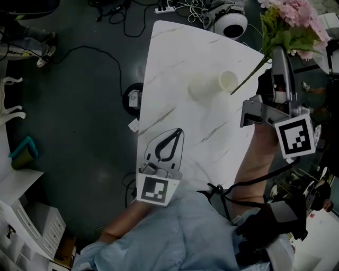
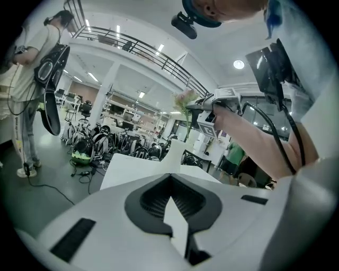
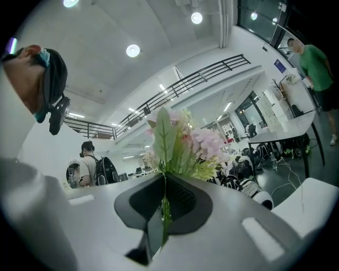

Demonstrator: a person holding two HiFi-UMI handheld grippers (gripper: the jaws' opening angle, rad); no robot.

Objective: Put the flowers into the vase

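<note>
The bunch of pink flowers [image 1: 296,18] with green leaves is clamped by its stems in my right gripper [image 1: 276,51], held above the right edge of the white marble table [image 1: 175,69]. One long stem slants down toward the white vase [image 1: 220,83], which stands on the far part of the table. In the right gripper view the stem runs between the shut jaws [image 3: 161,177] and the blossoms [image 3: 185,143] rise above them. My left gripper [image 1: 179,131] hangs over the table's near edge, shut and empty [image 2: 170,177]. It sees the flowers [image 2: 185,100] high ahead.
Cables and a power strip [image 1: 164,9] lie on the dark floor beyond the table, next to a round white device [image 1: 230,24]. A black round base [image 1: 132,98] sits left of the table. A person [image 2: 26,69] stands far to the left; bags are piled behind.
</note>
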